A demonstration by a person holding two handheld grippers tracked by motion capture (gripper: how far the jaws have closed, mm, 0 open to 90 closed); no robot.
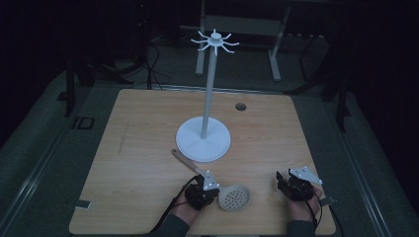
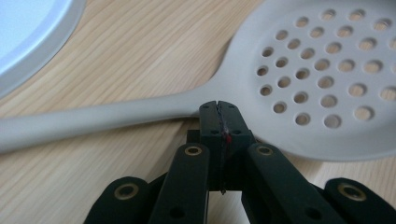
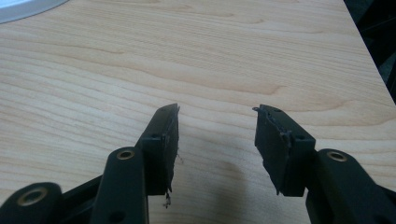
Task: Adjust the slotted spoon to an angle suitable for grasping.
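A skimmer [image 1: 232, 197] lies flat on the table [image 1: 128, 148] near its front edge, its perforated bowl toward the person and its handle slanting away to the left, toward the white base of a hook stand [image 1: 203, 139] at the table's middle. The handle tip lies just short of that base.

The left gripper [image 1: 205, 193] sits low at the skimmer's neck, where bowl meets handle. In the left gripper view its jaws are pressed together with no gap, their tips right at the neck's near edge [image 2: 205, 95]; they hold nothing (the skimmer lies beyond the tips, not between them). Whether the tips touch it, I cannot tell. Closed like this, the jaws would more likely nudge the skimmer than lift it; a grasp would call for them to open first.

The right gripper [image 1: 291, 185] rests near the front right corner, well apart from the skimmer. Its jaws stand moderately apart over bare wood [image 3: 217, 135], empty, seemingly parked out of the way while the left hand works.

The stand's hooks [image 1: 215, 40] are all free, a likely home for the skimmer.
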